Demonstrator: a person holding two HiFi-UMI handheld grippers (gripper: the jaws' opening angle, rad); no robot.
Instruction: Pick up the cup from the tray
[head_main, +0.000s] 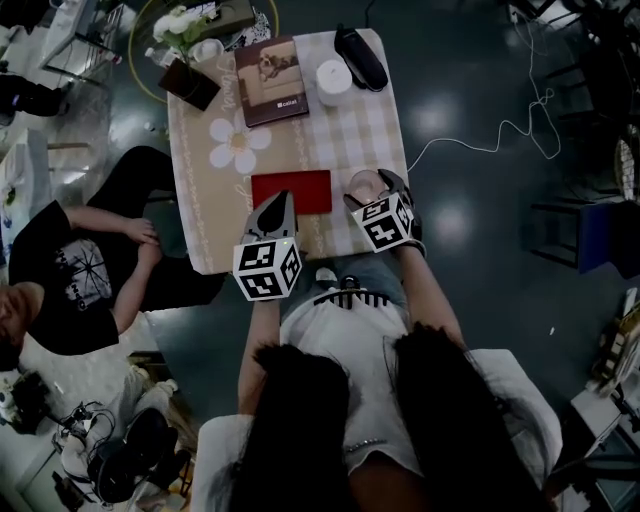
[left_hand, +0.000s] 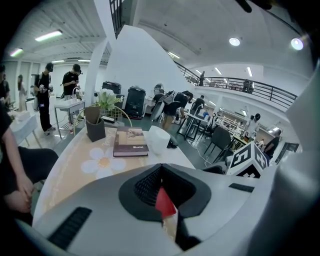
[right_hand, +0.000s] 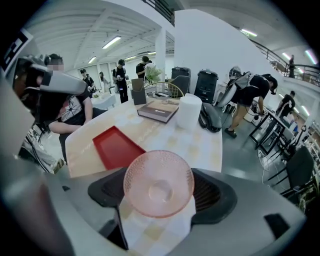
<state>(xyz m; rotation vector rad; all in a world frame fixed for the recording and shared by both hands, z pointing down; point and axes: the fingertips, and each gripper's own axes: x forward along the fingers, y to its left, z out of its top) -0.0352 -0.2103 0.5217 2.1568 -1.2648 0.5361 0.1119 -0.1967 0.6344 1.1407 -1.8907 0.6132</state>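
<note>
At a desk (head_main: 362, 132) covered in a checked cloth, the right hand-held gripper (right_hand: 161, 196) clasped a pink glass cup (right_hand: 158, 180) between its spread jaws, the cup's mouth facing the camera. The cup sat clear of the red tray (head_main: 291, 191), just to its right above the cloth. The left hand-held gripper (left_hand: 162, 190) hovered at the tray's near edge, jaws drawn together with nothing in them. A book (head_main: 271, 68) lay at the far end, and a seated person (head_main: 70, 270) looked on from the left.
</note>
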